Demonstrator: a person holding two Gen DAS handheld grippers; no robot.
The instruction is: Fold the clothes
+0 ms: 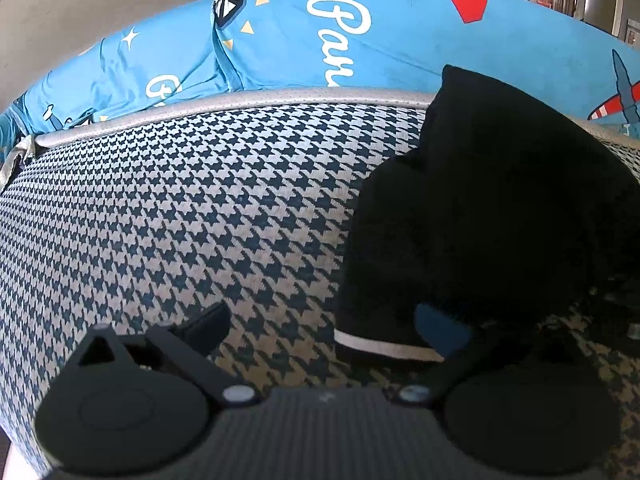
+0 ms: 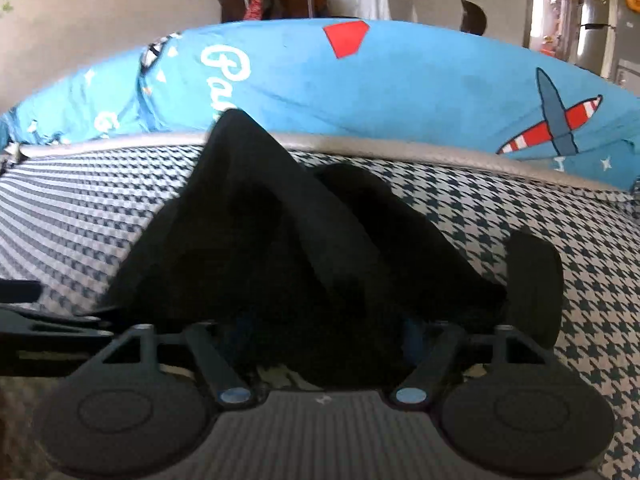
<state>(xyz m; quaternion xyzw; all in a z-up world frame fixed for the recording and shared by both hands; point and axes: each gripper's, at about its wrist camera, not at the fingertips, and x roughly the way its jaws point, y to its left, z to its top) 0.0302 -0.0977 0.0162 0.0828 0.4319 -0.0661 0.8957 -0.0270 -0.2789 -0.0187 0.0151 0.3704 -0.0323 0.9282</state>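
Note:
A black garment (image 1: 480, 200) with a white-striped hem (image 1: 384, 348) lies bunched on the houndstooth cushion (image 1: 180, 200). My left gripper (image 1: 324, 326) is open. Its blue right pad (image 1: 440, 334) rests against the hem, and its left finger (image 1: 208, 320) is over bare cushion. In the right wrist view the same garment (image 2: 280, 240) is heaped in a peak right in front of the camera. My right gripper (image 2: 326, 334) stands open with the cloth piled between its fingers. The cloth hides the fingertips; only a bit of blue pad (image 2: 412, 340) shows.
A blue printed cover (image 1: 400, 48) lies on the surface behind the cushion's grey piped edge (image 1: 240, 100). A dark rounded shape (image 2: 536, 288) sits to the right of the garment. The left gripper's frame (image 2: 40, 320) shows at the left edge. Chairs and a white-clothed table (image 2: 360, 0) stand behind.

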